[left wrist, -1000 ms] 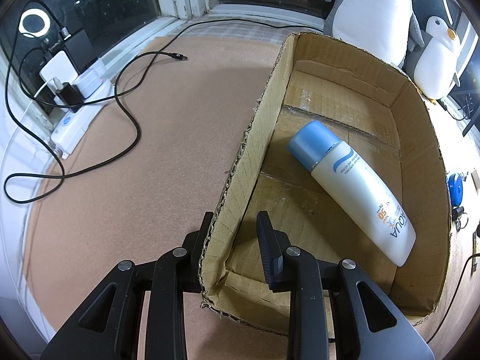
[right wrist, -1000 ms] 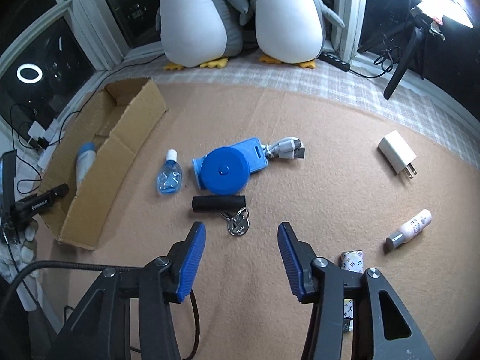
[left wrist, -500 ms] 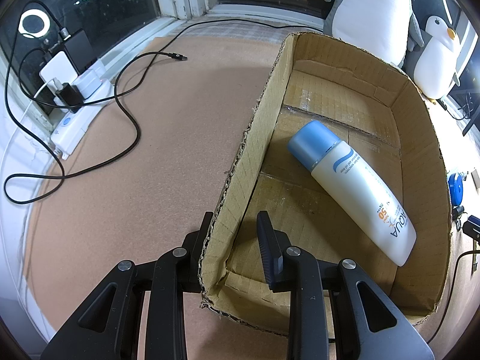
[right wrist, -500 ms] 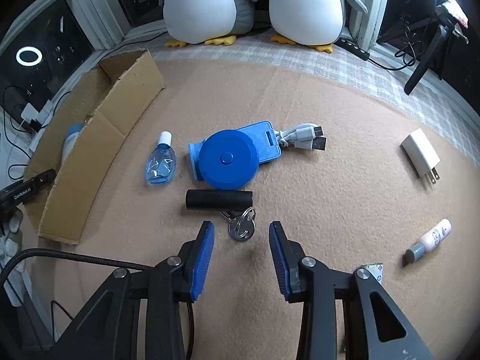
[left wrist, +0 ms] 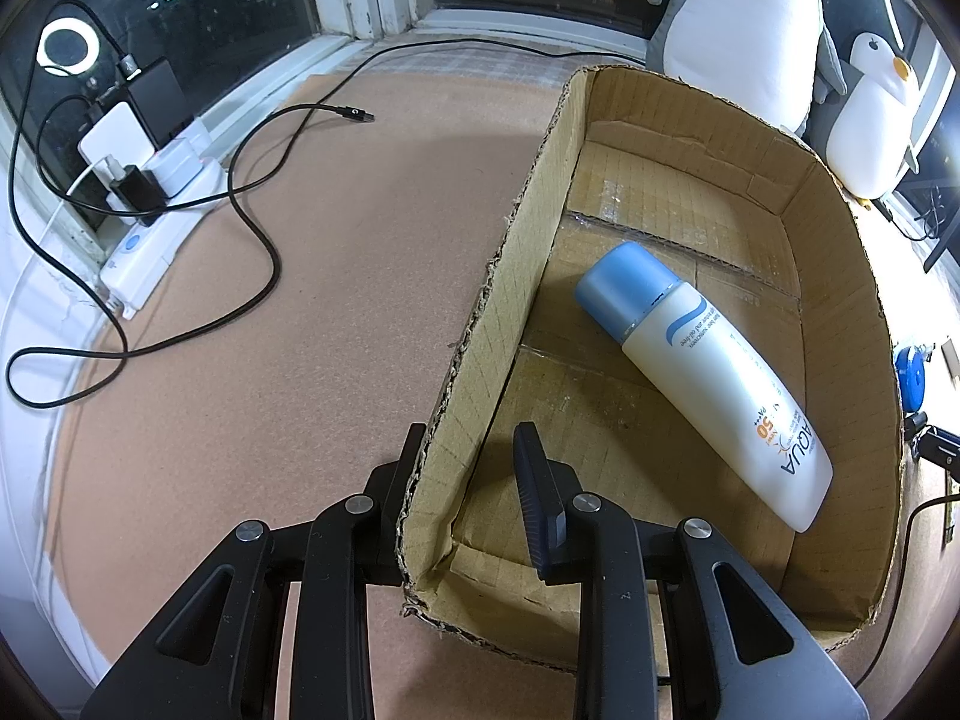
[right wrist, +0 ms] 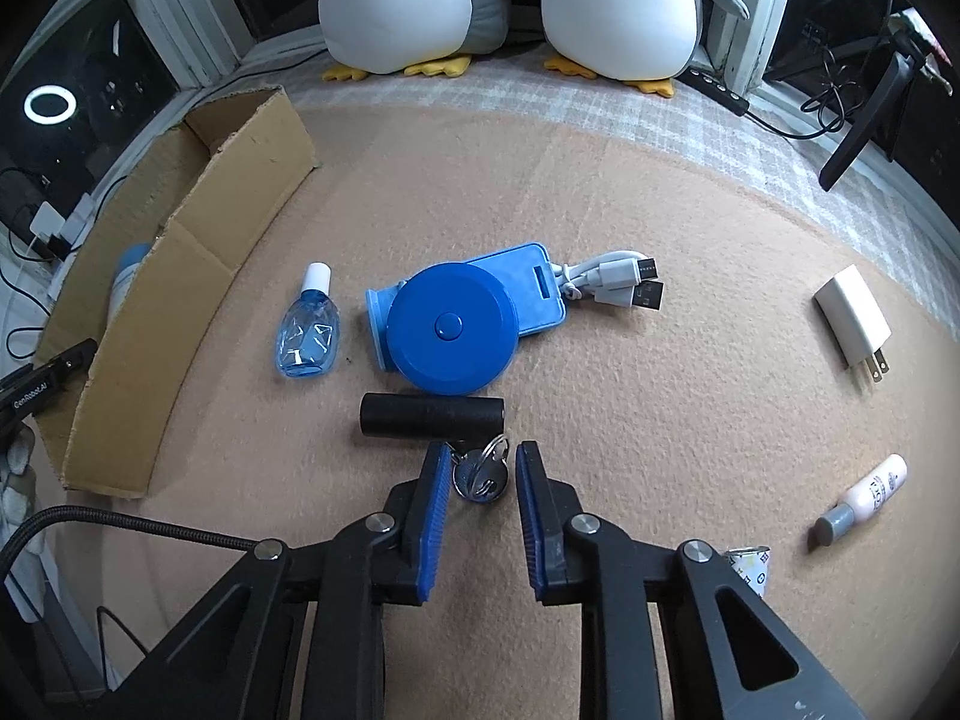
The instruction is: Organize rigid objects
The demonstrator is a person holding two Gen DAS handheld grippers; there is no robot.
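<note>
My left gripper (left wrist: 465, 450) straddles the near left wall of the cardboard box (left wrist: 480, 324), jaws open, one finger inside and one outside. A white sunscreen bottle with a blue cap (left wrist: 702, 372) lies in the box. My right gripper (right wrist: 480, 468) is open, its blue pads either side of a key ring (right wrist: 480, 474) attached to a black cylinder (right wrist: 432, 415). Beyond lie a round blue case (right wrist: 450, 327), a small blue bottle (right wrist: 309, 330), a white cable (right wrist: 618, 285), a white charger (right wrist: 852, 324) and a pink tube (right wrist: 867, 495). The box also shows in the right wrist view (right wrist: 180, 276).
Two penguin plush toys (right wrist: 510, 0) stand at the back. A power strip with plugs (left wrist: 150, 192) and a black cable (left wrist: 258, 228) lie left of the box. A patterned packet (right wrist: 747, 564) sits by my right gripper. A tripod leg (right wrist: 864, 120) stands at the far right.
My right gripper has moved forward and down to the key ring and its jaws have narrowed around it. The left gripper and the box have not moved.
</note>
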